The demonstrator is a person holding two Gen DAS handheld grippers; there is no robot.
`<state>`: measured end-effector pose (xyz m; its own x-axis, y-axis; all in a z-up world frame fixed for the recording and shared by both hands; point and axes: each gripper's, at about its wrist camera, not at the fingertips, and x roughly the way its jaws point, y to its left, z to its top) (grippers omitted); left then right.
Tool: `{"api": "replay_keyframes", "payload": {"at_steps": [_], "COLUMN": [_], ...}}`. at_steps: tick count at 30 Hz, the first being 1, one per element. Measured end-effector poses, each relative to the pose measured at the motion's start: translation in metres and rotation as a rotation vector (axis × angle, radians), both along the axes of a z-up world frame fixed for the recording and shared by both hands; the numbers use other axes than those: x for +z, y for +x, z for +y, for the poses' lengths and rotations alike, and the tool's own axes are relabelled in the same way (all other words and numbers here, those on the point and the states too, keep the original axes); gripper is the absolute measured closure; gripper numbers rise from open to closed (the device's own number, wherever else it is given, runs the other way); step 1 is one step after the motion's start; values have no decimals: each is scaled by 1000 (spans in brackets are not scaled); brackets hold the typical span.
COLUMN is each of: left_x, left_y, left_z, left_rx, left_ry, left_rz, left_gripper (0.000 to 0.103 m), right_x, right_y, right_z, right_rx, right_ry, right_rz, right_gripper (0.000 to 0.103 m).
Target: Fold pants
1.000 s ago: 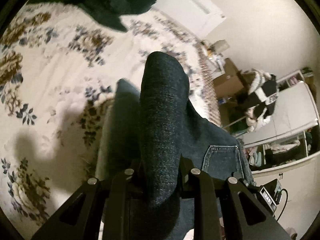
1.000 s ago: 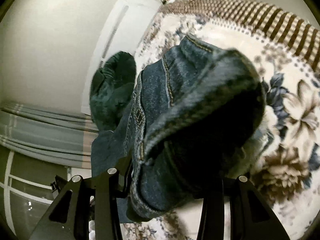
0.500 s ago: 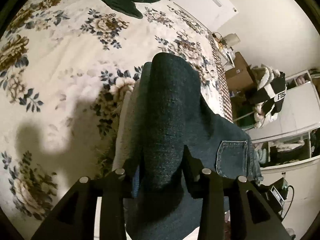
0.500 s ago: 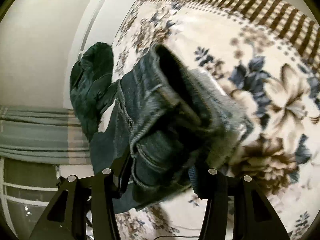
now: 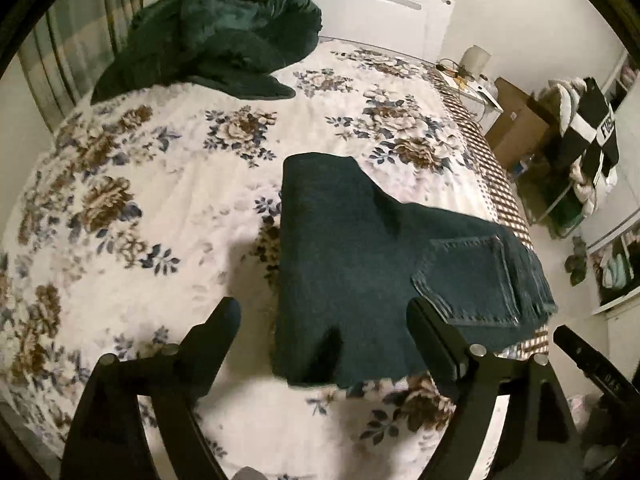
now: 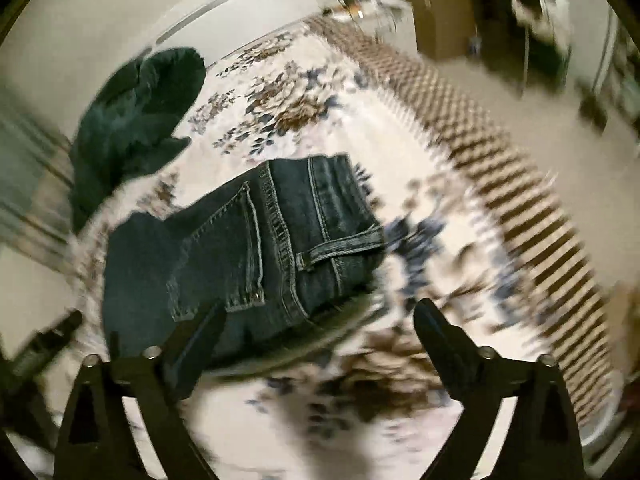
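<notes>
The dark blue jeans [image 5: 360, 264] lie folded in a flat stack on the floral bedspread [image 5: 160, 200], back pocket up at the right end. My left gripper [image 5: 324, 312] is open and empty, hovering just above the near edge of the stack. In the right wrist view the jeans [image 6: 256, 248] show their waistband, belt loop and pocket. My right gripper [image 6: 320, 316] is open and empty, above the bed just off the waistband end. This view is motion-blurred.
A dark green blanket [image 5: 216, 40] is bunched at the head of the bed; it also shows in the right wrist view [image 6: 132, 116]. A checked border [image 5: 500, 196] marks the bed's right edge. Cardboard boxes [image 5: 516, 128] and clothes stand beyond it.
Both grippers held folds of the jeans; both have now opened and let go. The jeans have dropped flat onto the bed, and both grippers have pulled back from them.
</notes>
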<state>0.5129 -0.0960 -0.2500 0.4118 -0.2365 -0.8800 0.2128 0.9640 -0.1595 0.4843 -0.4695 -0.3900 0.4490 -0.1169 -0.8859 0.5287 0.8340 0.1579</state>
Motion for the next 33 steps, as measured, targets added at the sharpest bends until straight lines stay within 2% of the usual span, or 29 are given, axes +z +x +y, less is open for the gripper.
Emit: {"api": "replay_keyframes", "payload": {"at_steps": [2,4,10,17,24,33], "left_x": [14,24,63,123,183,238], "left_y": [-21,-34,-83,-150,-225,-308], "left_z": [-4,-7,-11,-7,0,12], "left_rx": [6,8,13,38,61,80], "left_ry": [24,44,95,99,97,98], "left_rz": [-23,-39,-109,-197,-298,-377], "left_gripper": [17,10,8,8,8,8], "right_x": [19,40,103,169,243,325], "right_y": [-10,-23,-67,-132,-215,-319], "right_z": [12,22,48,73,100,131], "right_rx": [20,28,53,90,127,184], "right_ry": [-92,-159,-253,-291,-309,-321], "right_rz": [15,4,-55,-140,-238,-331], "right_gripper": [2,1,1,1,1,1]}}
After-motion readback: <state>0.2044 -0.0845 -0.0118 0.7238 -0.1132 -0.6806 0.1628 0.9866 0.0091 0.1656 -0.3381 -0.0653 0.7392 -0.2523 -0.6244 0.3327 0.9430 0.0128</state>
